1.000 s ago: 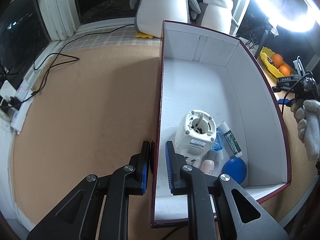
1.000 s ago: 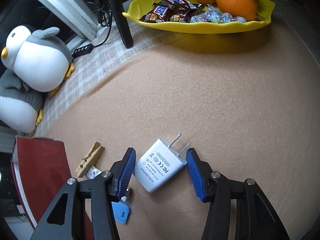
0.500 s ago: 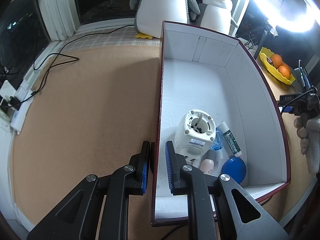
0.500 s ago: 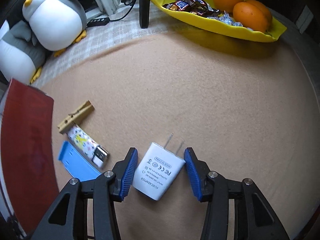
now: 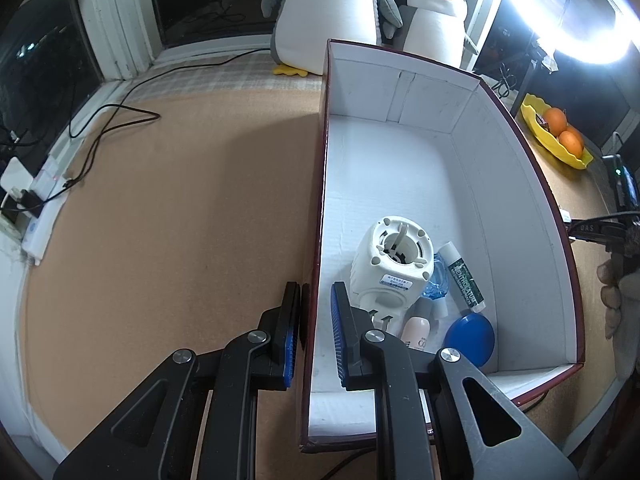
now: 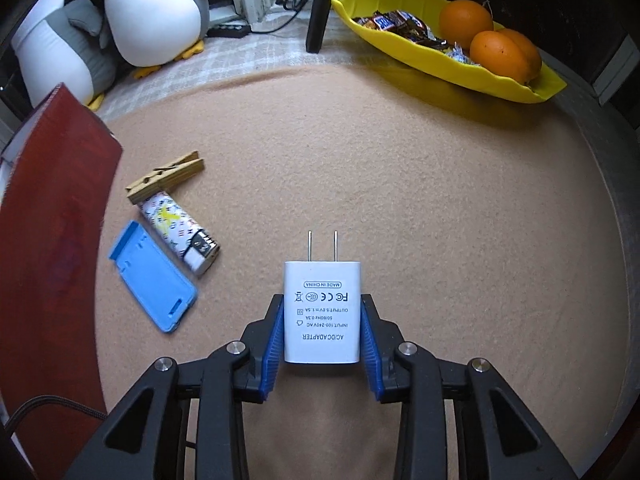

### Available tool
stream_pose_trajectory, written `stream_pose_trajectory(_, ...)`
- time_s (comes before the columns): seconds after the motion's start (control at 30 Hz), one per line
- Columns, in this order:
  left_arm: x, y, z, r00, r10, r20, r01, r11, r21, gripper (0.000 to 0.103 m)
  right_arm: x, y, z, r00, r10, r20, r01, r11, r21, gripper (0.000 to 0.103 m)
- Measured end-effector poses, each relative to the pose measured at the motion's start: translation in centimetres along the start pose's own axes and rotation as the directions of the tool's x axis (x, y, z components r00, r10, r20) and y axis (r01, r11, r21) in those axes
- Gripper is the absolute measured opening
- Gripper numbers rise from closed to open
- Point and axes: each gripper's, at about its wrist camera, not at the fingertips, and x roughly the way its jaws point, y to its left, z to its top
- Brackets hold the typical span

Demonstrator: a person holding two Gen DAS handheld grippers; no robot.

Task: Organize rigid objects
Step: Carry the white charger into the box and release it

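My right gripper [image 6: 322, 332] is shut on a white AC/DC adapter [image 6: 322, 312], prongs pointing away, held above the tan mat. A wooden clothespin [image 6: 166, 176], a patterned lighter [image 6: 180, 232] and a blue phone case [image 6: 152, 276] lie on the mat to its left. My left gripper [image 5: 314, 328] straddles the left wall of the red box [image 5: 320, 216], one finger outside and one inside, pinching the wall. Inside the box lie a white round device [image 5: 394, 268], a green lip balm [image 5: 464, 276], a blue disc [image 5: 470, 334] and small bottles.
Two plush penguins [image 5: 332, 12] stand behind the box. A yellow dish [image 6: 452, 60] with oranges and candy sits at the far right. The box's red outer wall [image 6: 52, 216] stands left of the loose items. Black cables [image 5: 108, 120] trail across the mat's left side.
My right gripper closed on the adapter, straightened it between the fingers and lifted it; the view swung so the lighter and phone case show fully. The left gripper has not moved.
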Motion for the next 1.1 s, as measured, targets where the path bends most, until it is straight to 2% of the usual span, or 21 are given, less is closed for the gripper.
stream_pose_trajectory(0.13, -0.1, 0.0, -0.1, 1.000, 0.006, 0.003, -0.006, 1.000, -0.002, 0.014, -2.6, 0.9, -0.6, 0.998, 0.030, 0.053, -0.029, 0.999, -0.022, 0.032)
stream_pose_trajectory(0.27, -0.4, 0.0, -0.3, 1.000, 0.010, 0.011, -0.010, 1.000, -0.004, 0.014, -6.0, 2.1, -0.9, 0.989, 0.097, 0.108, -0.093, 0.995, -0.048, 0.032)
stream_pose_trajectory(0.37, -0.7, 0.0, -0.3, 1.000, 0.015, 0.022, -0.015, 1.000, -0.007, 0.014, -9.0, 3.4, -1.6, 0.975, 0.157, 0.155, -0.144, 0.985, -0.092, 0.032)
stream_pose_trajectory(0.57, -1.2, 0.0, -0.8, 0.999, 0.026, 0.034, -0.026, 1.000, -0.017, 0.014, -13.3, 7.6, -2.8, 0.946, 0.243, 0.213, -0.197, 0.956, -0.217, 0.032)
stream_pose_trajectory(0.8, -1.1, 0.2, -1.3, 0.999, 0.033, 0.035, -0.032, 0.999, -0.039, 0.014, -14.9, 12.2, -4.4, 0.923, 0.334, 0.193, -0.255, 0.903, -0.346, 0.032)
stream_pose_trajectory(0.87, -1.0, 0.1, -1.3, 0.999, 0.036, 0.037, -0.035, 0.999, -0.039, 0.010, -14.7, 13.2, -4.8, 0.921, 0.346, 0.181, -0.261, 0.889, -0.377, 0.032)
stream_pose_trajectory(1.1, -1.1, -0.1, -1.5, 0.997, 0.060, 0.052, -0.058, 0.997, -0.040, 0.008, -14.1, 16.1, -6.0, 0.917, 0.372, 0.145, -0.275, 0.852, -0.446, 0.032)
